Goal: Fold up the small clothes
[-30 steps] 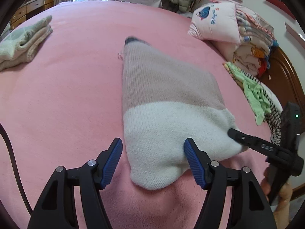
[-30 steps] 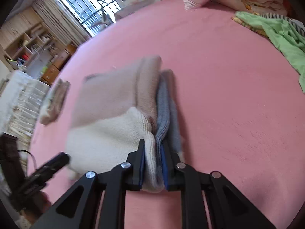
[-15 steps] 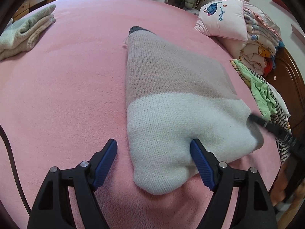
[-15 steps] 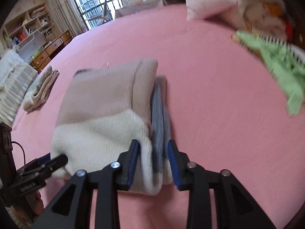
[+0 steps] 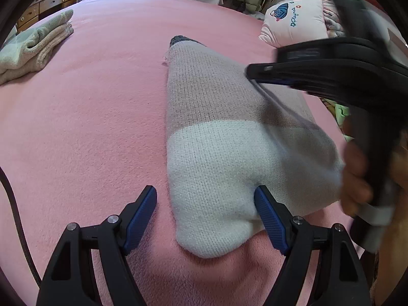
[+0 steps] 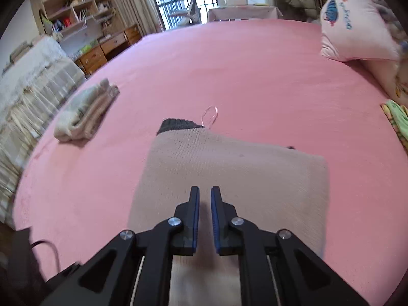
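A folded knit sweater [image 5: 216, 127], beige-pink at the far end and white at the near end, lies flat on the pink bed [image 5: 89, 114]; a grey edge peeks out at its far tip. My left gripper [image 5: 206, 211] stands open astride the sweater's near white corner, without squeezing it. In the left wrist view my right gripper [image 5: 251, 72] hovers blurred over the sweater's right side, with a hand [image 5: 354, 178] on its handle. In its own view the right gripper [image 6: 204, 193] sits above the sweater [image 6: 229, 158], its jaws closing to a narrow slit with nothing between them.
A folded pale garment [image 5: 33, 48] lies at the far left of the bed [image 6: 86, 112]. A pink pillow [image 6: 357, 33] and a green garment [image 6: 397, 117] sit at the right edge. A thin pink loop [image 6: 210, 113] lies just beyond the sweater. Shelves and drawers stand past the bed.
My right gripper let go of the sweater's right edge, swung in over the sweater's top and drew its jaws nearly together. The left jaws widened a little and stayed put.
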### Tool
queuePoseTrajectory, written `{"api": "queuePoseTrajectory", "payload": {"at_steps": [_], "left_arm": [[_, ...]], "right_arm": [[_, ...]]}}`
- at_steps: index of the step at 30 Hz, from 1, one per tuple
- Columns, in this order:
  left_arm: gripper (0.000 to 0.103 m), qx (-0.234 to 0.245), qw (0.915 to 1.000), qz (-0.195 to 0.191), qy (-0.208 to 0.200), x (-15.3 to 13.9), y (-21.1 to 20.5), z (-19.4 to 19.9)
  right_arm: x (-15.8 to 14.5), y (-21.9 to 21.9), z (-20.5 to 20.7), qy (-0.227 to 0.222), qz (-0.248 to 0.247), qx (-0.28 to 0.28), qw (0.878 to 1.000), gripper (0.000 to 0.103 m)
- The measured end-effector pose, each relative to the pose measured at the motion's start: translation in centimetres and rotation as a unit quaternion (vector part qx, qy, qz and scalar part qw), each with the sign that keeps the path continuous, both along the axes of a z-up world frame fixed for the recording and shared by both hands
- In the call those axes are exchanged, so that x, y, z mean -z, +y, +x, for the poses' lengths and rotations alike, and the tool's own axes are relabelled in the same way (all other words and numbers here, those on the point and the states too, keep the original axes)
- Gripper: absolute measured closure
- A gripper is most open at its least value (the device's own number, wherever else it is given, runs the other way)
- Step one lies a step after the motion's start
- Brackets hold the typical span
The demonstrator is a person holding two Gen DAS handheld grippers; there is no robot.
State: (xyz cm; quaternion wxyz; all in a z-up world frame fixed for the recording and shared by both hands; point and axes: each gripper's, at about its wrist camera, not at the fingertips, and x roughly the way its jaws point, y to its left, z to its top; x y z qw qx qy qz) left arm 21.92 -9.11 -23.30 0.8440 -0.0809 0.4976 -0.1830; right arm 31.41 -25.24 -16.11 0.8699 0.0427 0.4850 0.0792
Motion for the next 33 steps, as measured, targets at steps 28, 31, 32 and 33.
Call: {"api": "queuePoseTrajectory", "payload": {"at_steps": [28,31,32,33], "left_arm": [[0.025,0.016,0.9986,0.021,-0.046,-6.6,1.6,3.8],[0.025,0.011,0.9987,0.016,-0.048,-7.4,1.8,4.5],[0.025,0.01,0.9988,0.012,-0.046,-7.4,2.0,4.7],[0.025,0.01,0.9989,0.01,-0.045,-7.3,1.9,4.7]], "right_arm": [[-3.2,-10.2,-6.0,0.003,0.02,0.064,0.998,0.099],[-3.6,-9.3,-7.3,-0.003,0.021,0.044,0.999,0.099],[-3.6,-8.7,-7.5,-0.003,0.024,0.034,0.999,0.099],[-3.4,-8.0,-7.9,-0.002,0.023,0.018,1.0,0.099]]}}
